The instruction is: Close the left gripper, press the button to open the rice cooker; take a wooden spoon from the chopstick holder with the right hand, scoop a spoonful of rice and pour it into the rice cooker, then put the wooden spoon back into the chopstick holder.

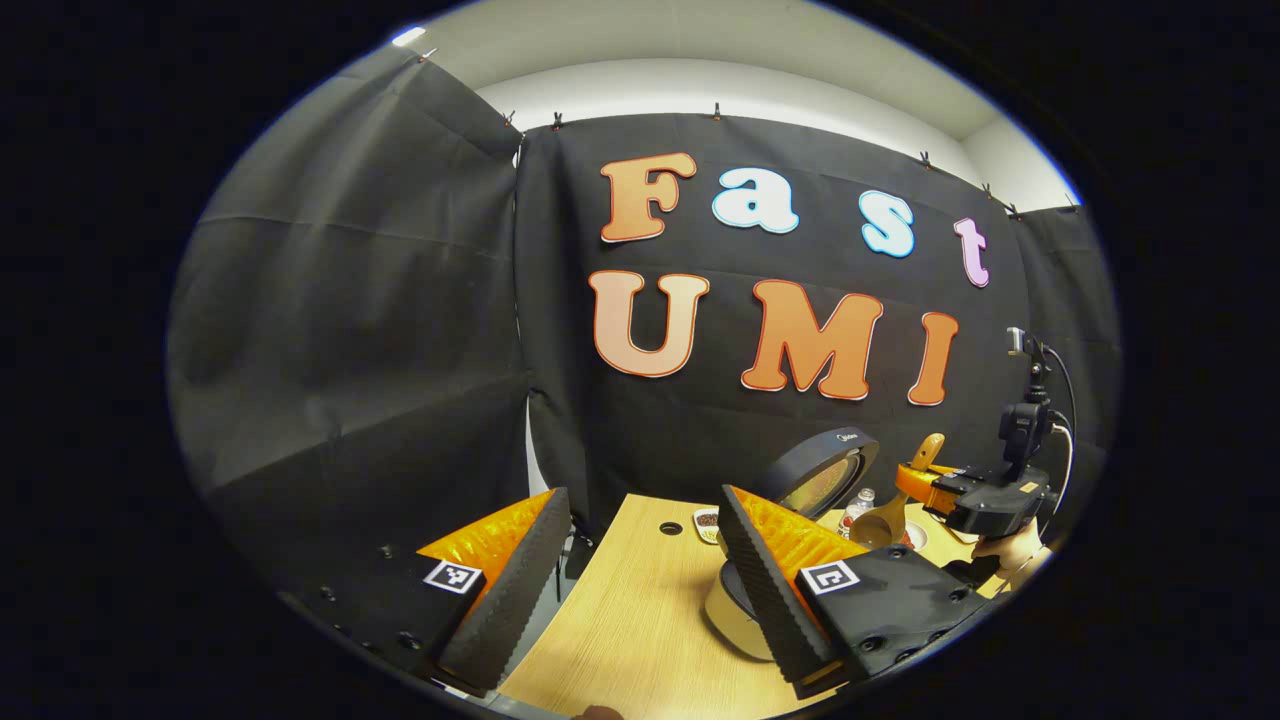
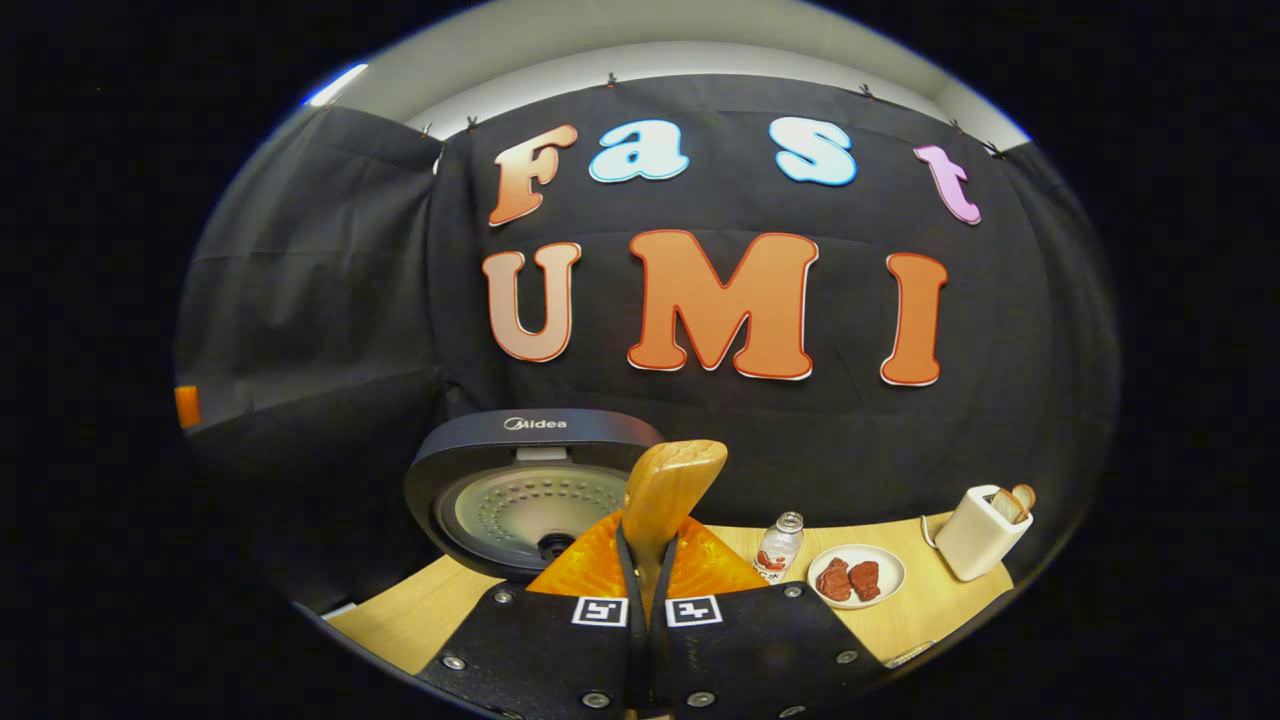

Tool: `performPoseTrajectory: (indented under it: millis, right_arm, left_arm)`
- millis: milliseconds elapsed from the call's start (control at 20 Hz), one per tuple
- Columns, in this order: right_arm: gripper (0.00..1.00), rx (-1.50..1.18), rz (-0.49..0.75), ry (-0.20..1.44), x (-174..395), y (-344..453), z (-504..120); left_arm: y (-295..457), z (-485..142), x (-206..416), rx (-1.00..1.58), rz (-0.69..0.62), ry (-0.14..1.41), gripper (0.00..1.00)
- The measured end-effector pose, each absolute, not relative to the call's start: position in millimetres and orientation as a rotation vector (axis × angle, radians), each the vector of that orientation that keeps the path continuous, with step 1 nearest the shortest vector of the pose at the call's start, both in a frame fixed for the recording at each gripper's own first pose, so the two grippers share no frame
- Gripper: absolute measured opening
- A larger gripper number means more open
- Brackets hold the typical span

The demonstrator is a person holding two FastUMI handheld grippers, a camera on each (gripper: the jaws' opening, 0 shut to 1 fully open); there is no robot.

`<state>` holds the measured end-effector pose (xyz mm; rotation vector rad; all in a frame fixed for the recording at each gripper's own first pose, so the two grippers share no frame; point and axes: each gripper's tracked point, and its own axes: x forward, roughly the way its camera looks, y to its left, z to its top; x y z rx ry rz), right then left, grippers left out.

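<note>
lid (image 2: 530,470) up so the cooker (image 1: 740,625) can take rice | right gripper (image 2: 648,590) clenched on spoon (image 2: 668,490) handle, bowl (image 1: 872,530) hanging by the cooker, loaded? can't tell | left gripper (image 1: 640,580) spread, holding nothing, parked clear over table (image 1: 620,640)

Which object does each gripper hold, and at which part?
The right gripper is shut on the wooden spoon, clamping its handle. The left gripper is open and holds nothing.
</note>
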<state>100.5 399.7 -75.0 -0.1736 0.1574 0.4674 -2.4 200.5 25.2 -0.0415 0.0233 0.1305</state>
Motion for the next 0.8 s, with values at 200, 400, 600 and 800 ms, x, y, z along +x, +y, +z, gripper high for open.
performPoseTrajectory:
  millis: [200, 400, 600, 800]
  right_arm:
    - [0.00, -0.288, 0.509, 0.112, 93.1, 407.9, -76.5]
    - [0.00, -0.310, 0.540, 0.101, 88.1, 409.8, -84.8]
    - [0.00, -0.180, 0.527, 0.158, 94.1, 401.4, -93.6]
    - [0.00, 0.004, 0.477, 0.219, 100.7, 380.0, -85.2]
  left_arm:
    - [204.6, 24.5, -3.4, -0.039, 0.140, 0.024, 0.99]
    - [208.4, 20.8, -6.6, -0.043, 0.152, 0.031, 0.99]
    - [208.7, 21.5, -6.5, -0.043, 0.155, 0.031, 1.00]
    - [205.5, 26.5, -5.3, -0.033, 0.149, 0.026, 1.00]
